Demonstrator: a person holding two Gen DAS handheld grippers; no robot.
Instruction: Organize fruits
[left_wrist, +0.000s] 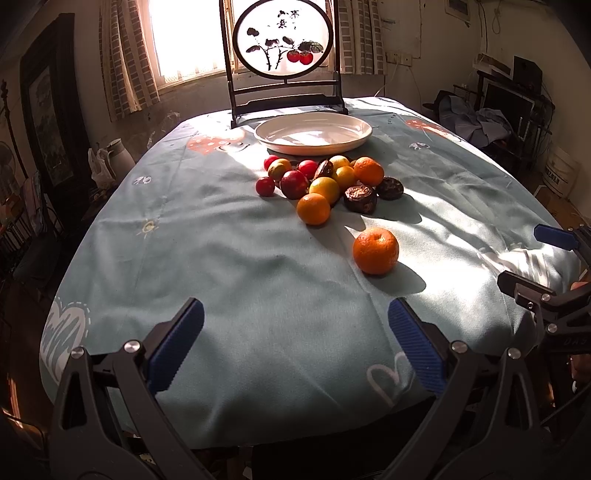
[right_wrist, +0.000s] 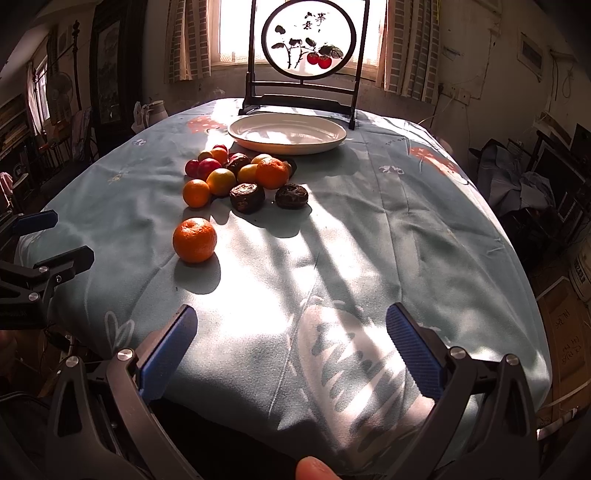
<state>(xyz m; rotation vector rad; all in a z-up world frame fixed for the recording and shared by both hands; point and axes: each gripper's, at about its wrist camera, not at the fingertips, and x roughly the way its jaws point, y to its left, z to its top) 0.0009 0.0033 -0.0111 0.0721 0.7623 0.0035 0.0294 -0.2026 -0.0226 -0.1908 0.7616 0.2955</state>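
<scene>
A lone orange (left_wrist: 375, 251) (right_wrist: 194, 240) lies on the blue tablecloth, nearer to me than the rest. Behind it sits a cluster of fruit (left_wrist: 325, 182) (right_wrist: 236, 177): oranges, yellow citrus, red plums and dark wrinkled fruits. An empty white plate (left_wrist: 313, 133) (right_wrist: 287, 133) stands beyond the cluster. My left gripper (left_wrist: 295, 341) hovers open over the near table edge, nothing between its blue pads. My right gripper (right_wrist: 291, 343) is open too, also low at the near edge, right of the lone orange. Each gripper shows at the other view's side.
A dark wooden stand with a round painted screen (left_wrist: 282, 38) (right_wrist: 308, 46) rises behind the plate. The tablecloth (left_wrist: 221, 258) is creased and drapes over a rounded table. A white jug (left_wrist: 120, 153) and cluttered furniture surround the table. A fingertip (right_wrist: 314, 469) shows at the bottom.
</scene>
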